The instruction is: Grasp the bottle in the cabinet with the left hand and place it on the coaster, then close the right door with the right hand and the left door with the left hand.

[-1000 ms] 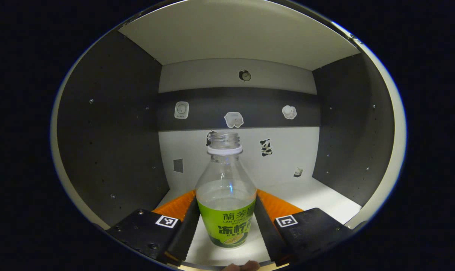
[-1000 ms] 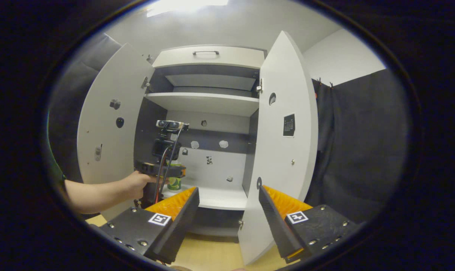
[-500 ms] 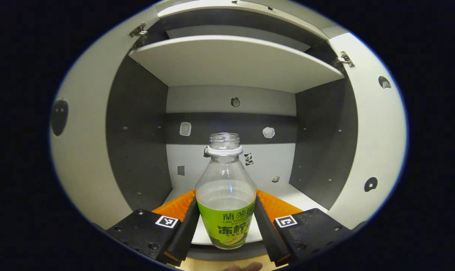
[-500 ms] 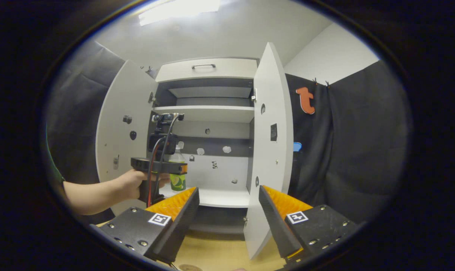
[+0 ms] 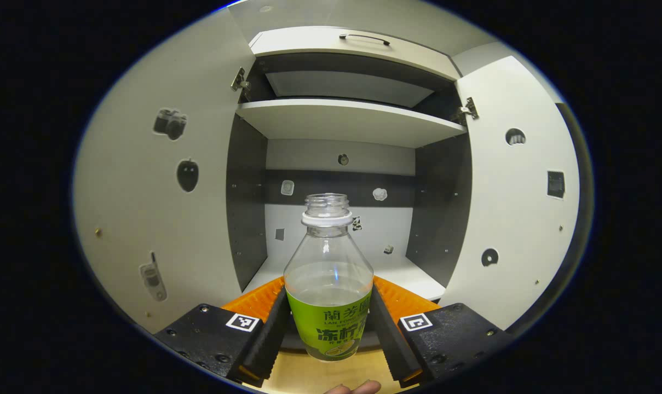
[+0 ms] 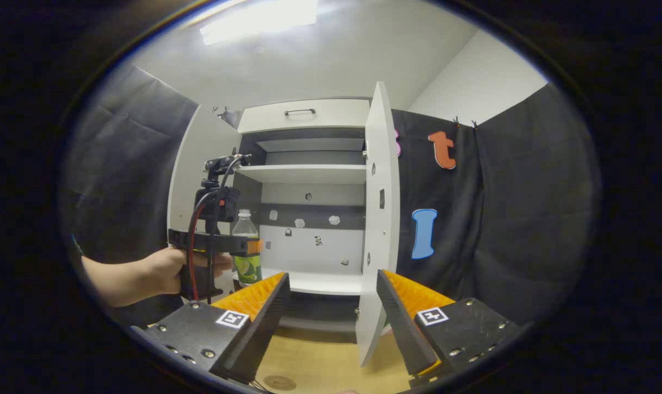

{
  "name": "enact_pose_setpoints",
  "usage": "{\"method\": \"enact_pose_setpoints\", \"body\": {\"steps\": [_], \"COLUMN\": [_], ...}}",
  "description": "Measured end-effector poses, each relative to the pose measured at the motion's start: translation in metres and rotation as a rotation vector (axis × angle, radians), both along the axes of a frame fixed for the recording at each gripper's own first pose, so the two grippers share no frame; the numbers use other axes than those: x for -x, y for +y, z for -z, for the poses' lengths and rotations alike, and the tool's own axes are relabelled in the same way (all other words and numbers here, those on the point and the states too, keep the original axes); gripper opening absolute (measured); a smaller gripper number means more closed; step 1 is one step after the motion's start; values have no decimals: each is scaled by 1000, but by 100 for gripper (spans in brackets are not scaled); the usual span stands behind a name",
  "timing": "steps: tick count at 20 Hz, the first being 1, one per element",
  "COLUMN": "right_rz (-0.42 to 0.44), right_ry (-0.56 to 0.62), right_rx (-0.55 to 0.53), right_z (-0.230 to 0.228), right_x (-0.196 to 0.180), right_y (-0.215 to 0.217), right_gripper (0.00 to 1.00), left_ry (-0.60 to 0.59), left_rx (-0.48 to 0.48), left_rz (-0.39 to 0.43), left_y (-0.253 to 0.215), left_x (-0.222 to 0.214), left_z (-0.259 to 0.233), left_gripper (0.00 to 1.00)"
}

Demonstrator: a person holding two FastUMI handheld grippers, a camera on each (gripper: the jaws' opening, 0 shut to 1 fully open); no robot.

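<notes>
My left gripper [image 5: 327,323] is shut on the bottle [image 5: 328,273], an uncapped clear bottle with a green label, held upright in front of the open cabinet [image 5: 348,117]. In the right gripper view a hand holds that left gripper [image 6: 242,247] with the bottle [image 6: 247,249] just outside the cabinet's [image 6: 309,174] left side. The left door [image 5: 161,180] and the right door [image 5: 519,202] both stand open. My right gripper [image 6: 332,306] is open with nothing between its fingers, and the right door's edge [image 6: 379,230] rises beyond them. A round coaster [image 6: 278,382] lies on the wooden table at the bottom.
The wooden tabletop [image 6: 320,366] runs in front of the cabinet. A white lower shelf [image 6: 314,283] and an upper shelf [image 6: 303,173] span the cabinet, with a handled flap [image 6: 303,114] on top. Black cloth [image 6: 506,208] hangs to the right.
The left gripper has drawn back out of the cabinet with the bottle held; both doors now show around it. The right gripper has also moved back, so the cabinet looks smaller.
</notes>
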State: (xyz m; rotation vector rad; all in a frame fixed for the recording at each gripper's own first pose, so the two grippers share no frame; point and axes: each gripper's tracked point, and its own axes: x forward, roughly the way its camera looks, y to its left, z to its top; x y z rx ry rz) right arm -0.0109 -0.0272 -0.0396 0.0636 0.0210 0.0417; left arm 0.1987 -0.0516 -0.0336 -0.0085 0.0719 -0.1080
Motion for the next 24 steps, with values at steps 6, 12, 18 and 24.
{"method": "enact_pose_setpoints", "body": {"steps": [6, 12, 18, 24], "right_rz": [-25, -45, -29, -43], "right_ry": [23, 3, 13, 26], "right_rx": [-32, -35, -23, -16], "right_z": [15, 18, 29, 36], "right_x": [22, 20, 9, -1], "right_y": [1, 4, 5, 15], "right_gripper": [94, 96, 96, 96], "left_ry": [29, -23, 57, 169], "left_rx": [7, 55, 5, -50], "left_rz": [29, 60, 128, 266], "left_y": [-18, -29, -45, -76], "left_x": [63, 96, 117, 146], "left_z": [45, 95, 192, 291], "left_gripper": [79, 79, 79, 79]}}
